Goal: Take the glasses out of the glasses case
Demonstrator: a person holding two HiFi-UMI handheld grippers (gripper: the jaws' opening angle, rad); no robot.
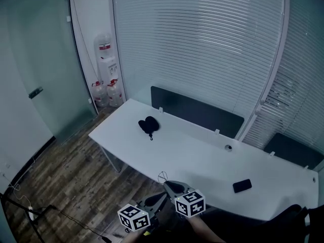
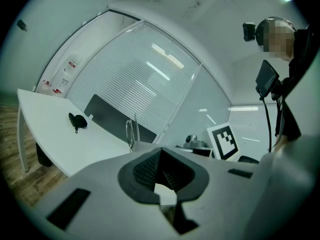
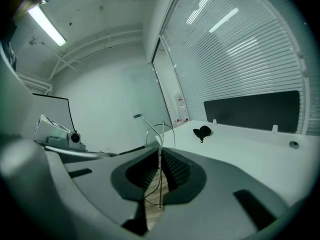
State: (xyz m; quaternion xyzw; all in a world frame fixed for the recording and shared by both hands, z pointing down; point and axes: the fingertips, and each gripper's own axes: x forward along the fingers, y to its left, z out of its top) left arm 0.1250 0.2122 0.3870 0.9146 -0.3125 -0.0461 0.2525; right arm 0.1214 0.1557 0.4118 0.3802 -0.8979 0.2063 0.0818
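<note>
Head view: a long white table (image 1: pixel 202 156) runs across the frame from 10 o'clock to 4 o'clock. The black glasses case (image 1: pixel 149 125) lies on it toward the 10 o'clock end. A dark flat object, probably a phone (image 1: pixel 242 186), lies near the 4 o'clock end. At 6 o'clock, off the table's near edge, the left gripper (image 1: pixel 161 195) and right gripper (image 1: pixel 171 185) sit side by side. The thin wire glasses (image 1: pixel 163 177) stand up from the right gripper's tip, well apart from the case.

Left gripper view: its jaws are together with nothing between them. The case is a small dark shape at 9 o'clock, and the glasses' wire loop rises beyond the jaws at 11 o'clock. Only this view shows the right gripper's marker cube (image 2: pixel 223 141) side-on, and the person (image 2: pixel 300 54) at 2 o'clock.

Right gripper view: the jaws are pinched on the glasses' thin wire frame, which runs up between the pads. The head view is too small to confirm that grip. The case sits on the table at 1 o'clock.

The glasses are out of the case, so the removal looks done; what is left is probably to set them down
</note>
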